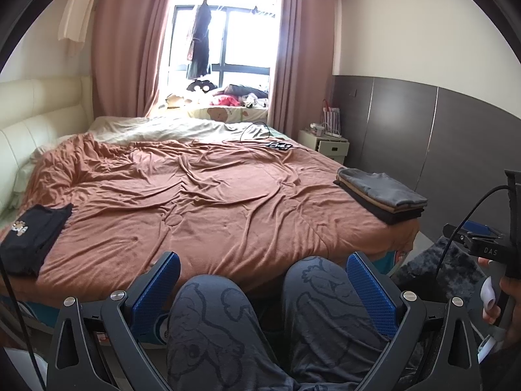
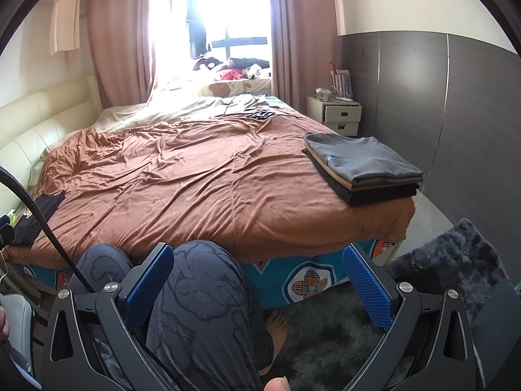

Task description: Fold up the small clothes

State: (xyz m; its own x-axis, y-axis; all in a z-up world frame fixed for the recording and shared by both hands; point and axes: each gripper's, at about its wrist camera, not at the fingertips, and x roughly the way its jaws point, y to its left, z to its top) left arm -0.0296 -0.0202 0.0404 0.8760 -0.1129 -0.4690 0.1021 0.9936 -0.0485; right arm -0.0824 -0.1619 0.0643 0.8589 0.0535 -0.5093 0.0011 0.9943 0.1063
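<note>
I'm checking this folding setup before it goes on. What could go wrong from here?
The folded stack sits at the bed's corner edge, so tugging the brown cover could tip it off. The black garment also lies near an edge. Both the left hand-held gripper and right hand-held gripper are open and empty.

My left gripper (image 1: 262, 272) and right gripper (image 2: 259, 265): matt black plastic arms, blue knurled rubbery pads (image 1: 369, 288), bright metal pivot screws. Ahead of the fingers, rust-brown duvet (image 1: 202, 189), soft matt cloth, wrinkled. Folded stack (image 2: 361, 166) front-right: smooth matt knit. Black folded garment (image 1: 31, 239) front-left, matt. Headboard (image 1: 39, 114) glossy cream leather. Under right fingers, shaggy dark rug (image 2: 325, 335).
</note>
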